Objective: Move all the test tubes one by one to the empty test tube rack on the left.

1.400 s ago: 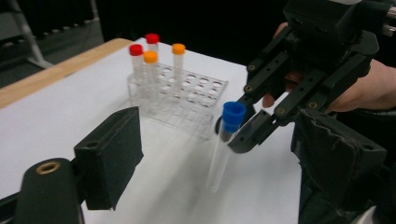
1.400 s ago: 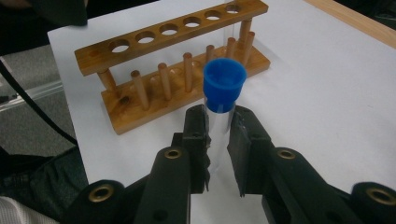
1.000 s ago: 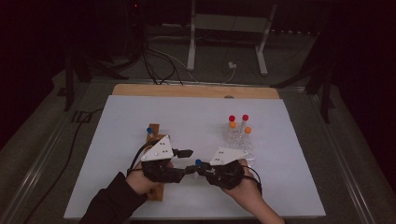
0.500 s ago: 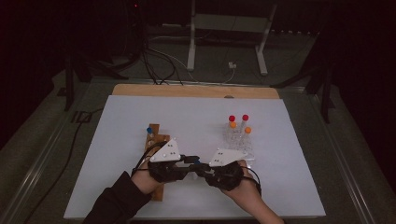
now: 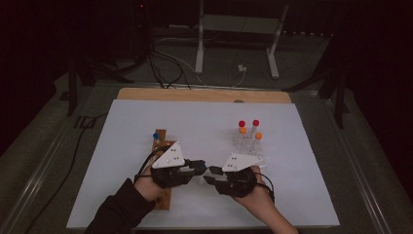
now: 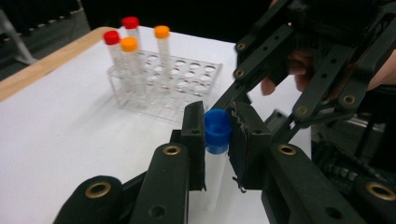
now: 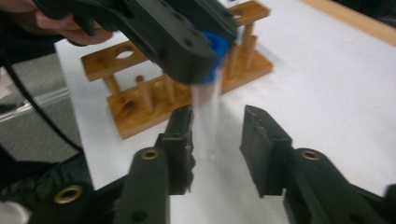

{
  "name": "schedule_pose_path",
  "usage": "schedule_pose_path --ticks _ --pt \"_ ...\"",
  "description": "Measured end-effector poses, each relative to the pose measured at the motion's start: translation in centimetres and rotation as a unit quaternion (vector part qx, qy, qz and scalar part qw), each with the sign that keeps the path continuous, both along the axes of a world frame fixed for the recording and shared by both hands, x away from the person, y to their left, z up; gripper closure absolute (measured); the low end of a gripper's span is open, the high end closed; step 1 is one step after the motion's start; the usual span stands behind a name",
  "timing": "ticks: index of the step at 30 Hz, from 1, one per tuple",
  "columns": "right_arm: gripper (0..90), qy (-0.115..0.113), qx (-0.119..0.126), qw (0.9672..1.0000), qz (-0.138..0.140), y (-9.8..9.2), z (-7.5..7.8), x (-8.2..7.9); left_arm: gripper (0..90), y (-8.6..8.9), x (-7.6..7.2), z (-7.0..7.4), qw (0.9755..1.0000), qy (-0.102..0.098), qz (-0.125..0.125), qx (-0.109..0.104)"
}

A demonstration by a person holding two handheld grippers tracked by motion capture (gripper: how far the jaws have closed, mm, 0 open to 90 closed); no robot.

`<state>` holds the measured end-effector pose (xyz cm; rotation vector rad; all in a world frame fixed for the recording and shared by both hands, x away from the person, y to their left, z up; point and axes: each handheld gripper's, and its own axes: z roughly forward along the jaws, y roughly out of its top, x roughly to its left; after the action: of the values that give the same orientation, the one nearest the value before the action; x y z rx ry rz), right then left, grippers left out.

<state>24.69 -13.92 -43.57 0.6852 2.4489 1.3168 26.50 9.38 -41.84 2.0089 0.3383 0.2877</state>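
Clear plastic with a blue screw cap, the test tube [image 6: 215, 154] hangs upright between the two tools above the white surface [image 5: 122, 146], in front of the wooden rack [image 7: 154, 88]. The left tool [image 6: 217, 135] is clenched on the blue cap [image 6: 217, 129], its jaws having just closed there. The right tool [image 7: 215, 140] has just been opening; its jaws stand apart on either side of the tube's lower body without pressing it. I judge the tube light, stiff and slippery, and liable to crack under a hard squeeze; the ribbed cap is the surer place to hold, with the tube kept vertical. The tube's body is blurred and nearly see-through in the right gripper view, so whether it holds any liquid cannot be made out. In the high view the clear rack [image 5: 249, 146] beneath its capped tubes is faint.
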Motion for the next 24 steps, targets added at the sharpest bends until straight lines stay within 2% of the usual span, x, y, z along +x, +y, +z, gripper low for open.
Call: schedule_pose_path --ticks 7,16,20,24 --pt "36.9 -0.018 0.012 0.9993 -0.031 -1.3 0.7 0.3 77.8 1.8 0.5 1.0 0.9994 -0.008 0.032 -0.015" --pt "7.3 -0.018 0.033 0.9970 -0.068 -2.1 1.2 0.6 77.8 3.8 1.1 2.0 0.9971 -0.017 0.069 -0.028" --pt "0.9 -0.011 0.038 0.9965 -0.073 -2.2 1.2 0.8 77.8 5.0 1.5 2.5 0.9945 -0.026 0.097 -0.030" --pt "0.0 -0.006 0.046 0.9967 -0.066 -2.4 1.1 0.8 77.8 6.5 1.9 3.0 0.9909 -0.030 0.125 -0.038"
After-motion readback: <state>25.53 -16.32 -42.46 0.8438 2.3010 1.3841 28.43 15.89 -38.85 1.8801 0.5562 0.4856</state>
